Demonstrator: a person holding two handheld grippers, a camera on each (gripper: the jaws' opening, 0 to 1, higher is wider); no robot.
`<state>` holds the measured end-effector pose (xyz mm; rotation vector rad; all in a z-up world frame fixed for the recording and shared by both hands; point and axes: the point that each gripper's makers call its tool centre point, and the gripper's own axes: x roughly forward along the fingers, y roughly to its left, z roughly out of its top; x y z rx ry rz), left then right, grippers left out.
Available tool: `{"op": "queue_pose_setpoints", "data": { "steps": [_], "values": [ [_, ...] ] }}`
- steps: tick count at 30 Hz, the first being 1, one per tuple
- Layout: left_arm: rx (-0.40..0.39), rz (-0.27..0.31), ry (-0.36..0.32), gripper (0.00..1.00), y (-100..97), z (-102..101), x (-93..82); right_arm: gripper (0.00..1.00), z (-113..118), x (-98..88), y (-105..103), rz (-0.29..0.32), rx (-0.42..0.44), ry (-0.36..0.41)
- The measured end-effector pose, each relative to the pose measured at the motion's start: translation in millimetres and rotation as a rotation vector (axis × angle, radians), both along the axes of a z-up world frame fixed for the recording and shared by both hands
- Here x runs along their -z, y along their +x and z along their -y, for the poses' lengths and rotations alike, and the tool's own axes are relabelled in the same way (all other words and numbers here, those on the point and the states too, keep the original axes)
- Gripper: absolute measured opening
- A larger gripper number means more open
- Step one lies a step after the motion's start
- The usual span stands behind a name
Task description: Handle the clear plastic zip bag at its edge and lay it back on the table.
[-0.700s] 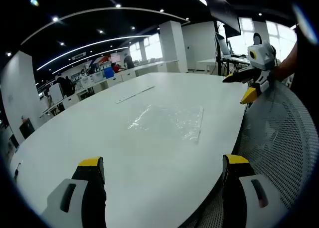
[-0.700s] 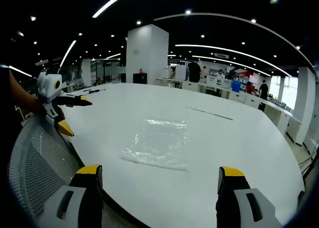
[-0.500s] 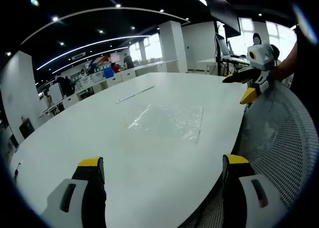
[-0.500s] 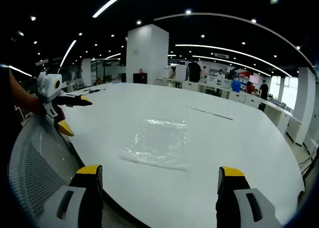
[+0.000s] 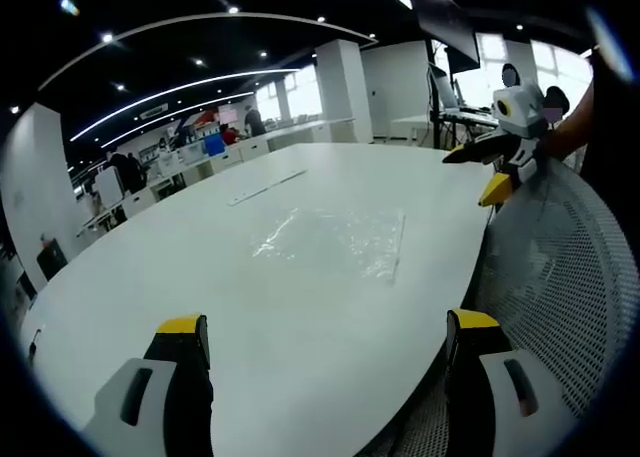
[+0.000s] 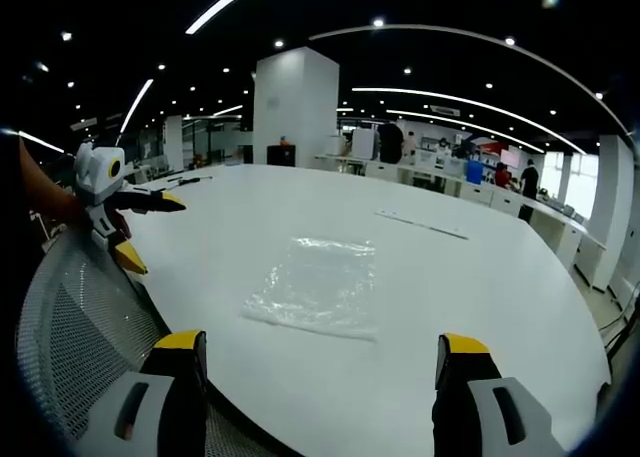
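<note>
The clear plastic zip bag (image 5: 335, 242) (image 6: 315, 287) is lying flat on the white table (image 5: 200, 277) (image 6: 480, 277), well ahead of both grippers, with a thin pale strip (image 6: 420, 225) (image 5: 268, 189) lying beyond it toward 1 o'clock in the right gripper view. The left gripper (image 5: 325, 352) and right gripper (image 6: 318, 362) are each holding their jaws wide apart, gripping nothing. A mesh chair back (image 5: 570, 277) (image 6: 70, 327) is standing at the near table edge between them, at 3 o'clock in the left gripper view.

Each set of tongs has two broad jaws: pale grey moulded bodies with a dark slot, black inner faces and yellow tips. The left tongs (image 5: 325, 347) and right tongs (image 6: 317, 362) look alike. Seen from the other side, the right tongs (image 5: 490, 172) have a white housing and pointed yellow-tipped black jaws.
</note>
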<state>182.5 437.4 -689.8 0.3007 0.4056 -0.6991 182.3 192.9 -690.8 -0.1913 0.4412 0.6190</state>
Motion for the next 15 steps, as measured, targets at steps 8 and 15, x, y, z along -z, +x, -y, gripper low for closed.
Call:
{"op": "queue_pose_setpoints", "data": {
  "steps": [8,15],
  "values": [
    [0.004,0.01,0.031,0.99,-0.5,0.2,1.6,0.95,-0.5,-1.3,-0.4,0.006,-0.001,0.0],
    [-0.015,-0.009,0.043,0.99,1.8,-3.1,3.8,0.95,1.1,-1.8,0.7,0.009,0.007,0.0]
  ]
}}
